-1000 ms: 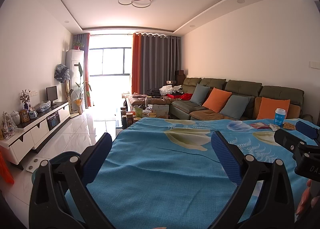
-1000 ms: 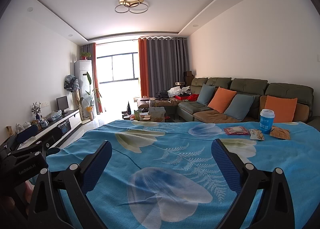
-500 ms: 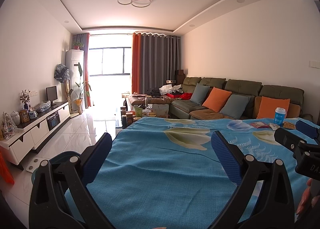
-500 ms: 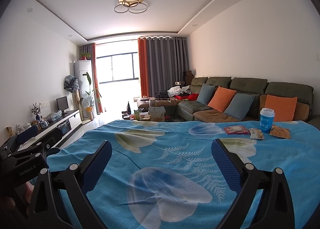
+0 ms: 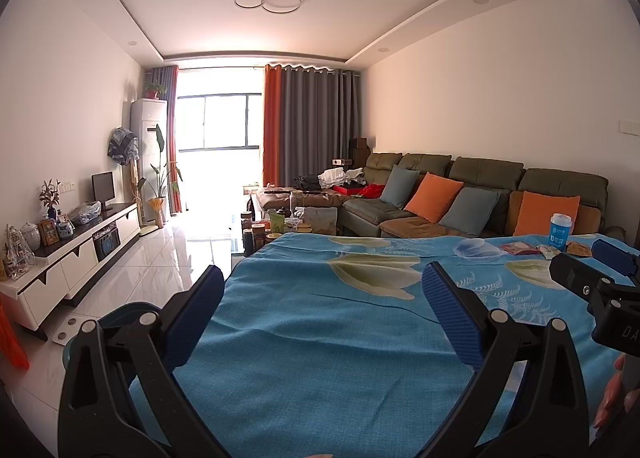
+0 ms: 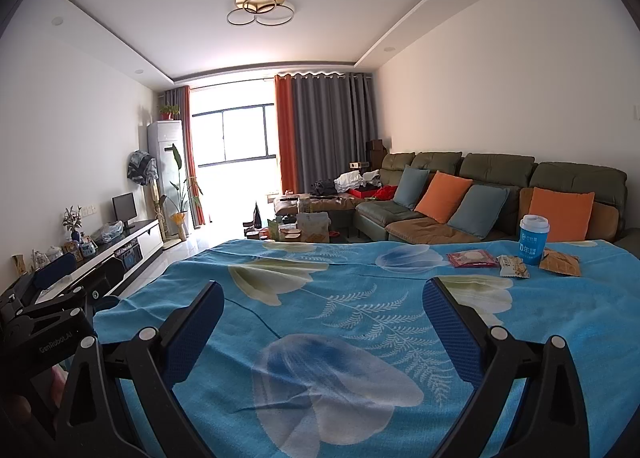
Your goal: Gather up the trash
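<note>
Both grippers hover over the near edge of the table (image 6: pixel 360 398), which is covered in a blue floral cloth. The left gripper (image 5: pixel 320 318) is released and holds nothing; the right gripper (image 6: pixel 320 330) is likewise spread wide and empty. The trash lies in a cluster at roughly 2 o'clock in the right wrist view, well apart from both grippers: a red wrapper (image 6: pixel 472 258), a pale wrapper (image 6: pixel 514 266) just beside it, a blue cup (image 6: pixel 533 238) standing upright behind, and a brown wrapper (image 6: pixel 560 264) at the cup's right. In the left wrist view the same group sits at about 3 o'clock, far off. A teal bin (image 5: pixel 116 318) shows partly at 8 o'clock below the table edge. Judgement: the wrappers are light, thin and crinkly, lying flat, and are best pinched at a raised edge or crimped end; they may slide on the cloth. The cup looks light and easily crushed or tipped; a hold across its mid-body is advised. Whether it holds liquid cannot be told.
</note>
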Demonstrator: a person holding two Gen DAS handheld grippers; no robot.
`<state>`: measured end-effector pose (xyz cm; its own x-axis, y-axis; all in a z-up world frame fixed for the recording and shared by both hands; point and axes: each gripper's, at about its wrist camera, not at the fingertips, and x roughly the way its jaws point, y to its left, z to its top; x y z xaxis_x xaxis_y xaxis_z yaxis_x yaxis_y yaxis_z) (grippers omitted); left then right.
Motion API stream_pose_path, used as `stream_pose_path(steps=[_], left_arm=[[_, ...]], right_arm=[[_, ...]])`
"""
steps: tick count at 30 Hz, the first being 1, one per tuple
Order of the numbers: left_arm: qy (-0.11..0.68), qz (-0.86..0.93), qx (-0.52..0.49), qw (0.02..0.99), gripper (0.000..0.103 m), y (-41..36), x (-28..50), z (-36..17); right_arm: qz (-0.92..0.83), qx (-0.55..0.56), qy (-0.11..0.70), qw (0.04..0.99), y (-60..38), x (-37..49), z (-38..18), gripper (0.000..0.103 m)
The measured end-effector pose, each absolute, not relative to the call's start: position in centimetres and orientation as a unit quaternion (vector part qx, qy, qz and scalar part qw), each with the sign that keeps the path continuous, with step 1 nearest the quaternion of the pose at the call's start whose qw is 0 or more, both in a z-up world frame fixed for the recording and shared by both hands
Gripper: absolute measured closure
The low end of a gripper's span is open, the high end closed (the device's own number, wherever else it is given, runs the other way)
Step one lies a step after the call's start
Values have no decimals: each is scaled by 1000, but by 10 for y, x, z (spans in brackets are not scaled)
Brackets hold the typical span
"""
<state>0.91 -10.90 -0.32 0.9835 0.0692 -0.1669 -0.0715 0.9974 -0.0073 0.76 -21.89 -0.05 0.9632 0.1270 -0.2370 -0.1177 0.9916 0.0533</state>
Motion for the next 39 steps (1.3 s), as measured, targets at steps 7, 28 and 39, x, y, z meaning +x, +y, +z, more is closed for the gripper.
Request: stream_pose_path(steps=[7, 28, 39], left_arm=[[84, 36, -6, 996, 6, -109, 9, -3], [89, 36, -4, 995, 6, -111, 11, -6], [120, 20, -3, 993, 6, -118, 19, -8]], right_arm=[[62, 20, 121, 990, -219, 6, -1, 7], [62, 21, 126, 990, -217, 8, -4, 7], [67, 26, 137, 988, -219, 10, -4, 7]])
